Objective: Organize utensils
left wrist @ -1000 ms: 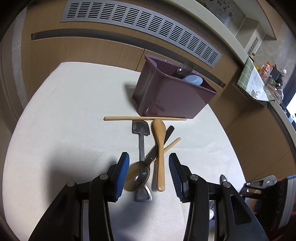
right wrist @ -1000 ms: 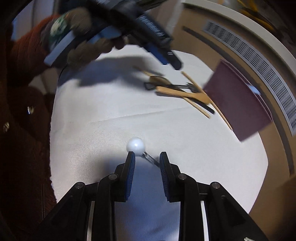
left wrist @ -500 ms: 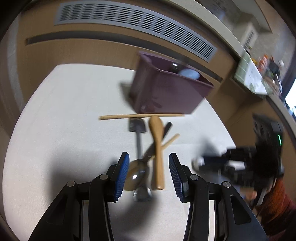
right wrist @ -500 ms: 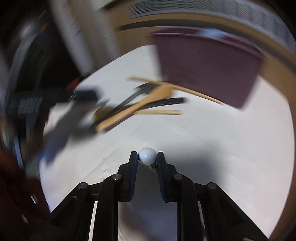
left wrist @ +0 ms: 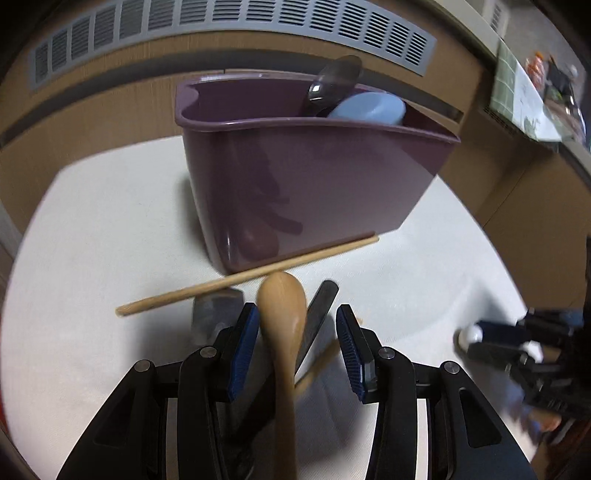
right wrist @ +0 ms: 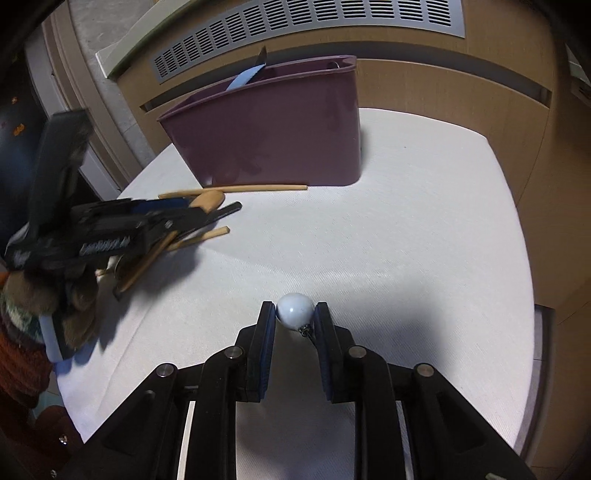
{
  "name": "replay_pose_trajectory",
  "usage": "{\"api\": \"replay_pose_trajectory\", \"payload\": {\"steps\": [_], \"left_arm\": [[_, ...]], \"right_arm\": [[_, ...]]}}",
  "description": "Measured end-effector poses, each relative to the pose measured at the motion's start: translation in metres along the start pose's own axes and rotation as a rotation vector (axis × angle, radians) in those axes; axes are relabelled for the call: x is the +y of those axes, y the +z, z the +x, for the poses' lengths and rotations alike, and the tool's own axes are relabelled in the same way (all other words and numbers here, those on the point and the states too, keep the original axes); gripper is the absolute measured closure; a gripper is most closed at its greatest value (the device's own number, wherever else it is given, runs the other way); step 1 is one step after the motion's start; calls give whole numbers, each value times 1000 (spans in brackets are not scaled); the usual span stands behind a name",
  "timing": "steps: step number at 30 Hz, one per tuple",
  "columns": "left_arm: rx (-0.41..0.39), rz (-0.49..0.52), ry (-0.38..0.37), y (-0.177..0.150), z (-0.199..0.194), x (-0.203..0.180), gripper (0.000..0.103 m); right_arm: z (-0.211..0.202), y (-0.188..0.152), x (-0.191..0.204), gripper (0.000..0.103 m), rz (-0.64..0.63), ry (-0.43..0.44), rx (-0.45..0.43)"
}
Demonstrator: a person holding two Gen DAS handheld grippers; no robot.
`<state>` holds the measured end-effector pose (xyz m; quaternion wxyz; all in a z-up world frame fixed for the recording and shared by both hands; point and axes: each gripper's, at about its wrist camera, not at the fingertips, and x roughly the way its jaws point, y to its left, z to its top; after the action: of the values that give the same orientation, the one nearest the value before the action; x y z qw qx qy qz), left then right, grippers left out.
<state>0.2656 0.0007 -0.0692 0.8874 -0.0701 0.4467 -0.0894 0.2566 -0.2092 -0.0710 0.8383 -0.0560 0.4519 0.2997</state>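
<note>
While I look along my left gripper (left wrist: 300,345), a pale cloth-covered table (left wrist: 92,229) fills the lower view, with wood panelling and a grey vent grille (left wrist: 236,18) behind it; a purple bin (left wrist: 314,177) stands on the cloth, a blue item and a dark utensil leaning inside; a single chopstick (left wrist: 243,277) lies against its base; my jaws stand wide, closing a little, straddling a wooden spoon (left wrist: 282,317) and a dark handle (left wrist: 317,314) without the pads pressing on them; the other gripper shows blurred at the right edge.

Along my right gripper (right wrist: 294,317) the same white cloth (right wrist: 406,229) runs to the bin (right wrist: 280,125); a white ball on a short chain (right wrist: 294,309) sits between my fingertips (right wrist: 266,317), jaws opening, and I cannot tell whether the pads touch it; at left the other gripper (right wrist: 177,214), held by a gloved hand (right wrist: 74,299), covers most of the utensil pile; open cloth separates us.
</note>
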Motion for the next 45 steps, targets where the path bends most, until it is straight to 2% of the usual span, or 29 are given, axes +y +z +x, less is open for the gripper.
{"api": "replay_pose_trajectory", "payload": {"steps": [2,5,8,13,19,22,25,28,31,38,39,42,45], "left_arm": [[19,-8,-6,0,4,1,59],[25,31,-10,-7,2,-5,59],[36,43,-56,-17,-5,-9,63],[54,76,-115,-34,-18,-20,64],[29,160,-96,-31,-20,-29,64],[-4,248,-100,-29,-25,-43,64],[-41,367,-96,-34,-32,-59,63],[-31,472,-54,-41,-28,-73,63],[-21,521,5,-40,-17,-79,63],[-36,445,110,-27,-6,-48,63],[-37,436,108,-27,-7,-44,63],[-9,418,35,-26,-7,-40,63],[-2,419,47,-27,-5,-45,63]], "right_arm": [[-5,-4,3,82,-51,-10,2],[-4,-11,13,82,-153,-56,31],[-6,-18,25,81,-244,-104,30],[-3,-14,28,81,-263,-124,27],[3,-9,35,82,-288,-139,23],[2,-4,30,84,-232,-119,19],[-8,1,13,84,-104,-69,-8],[-21,5,-5,84,32,-17,-48],[-33,7,-18,84,133,37,-86],[-41,3,-17,84,163,13,-92],[-41,2,-17,84,165,10,-93],[-39,2,-16,84,168,8,-91],[-37,1,-14,84,162,-6,-91]]}}
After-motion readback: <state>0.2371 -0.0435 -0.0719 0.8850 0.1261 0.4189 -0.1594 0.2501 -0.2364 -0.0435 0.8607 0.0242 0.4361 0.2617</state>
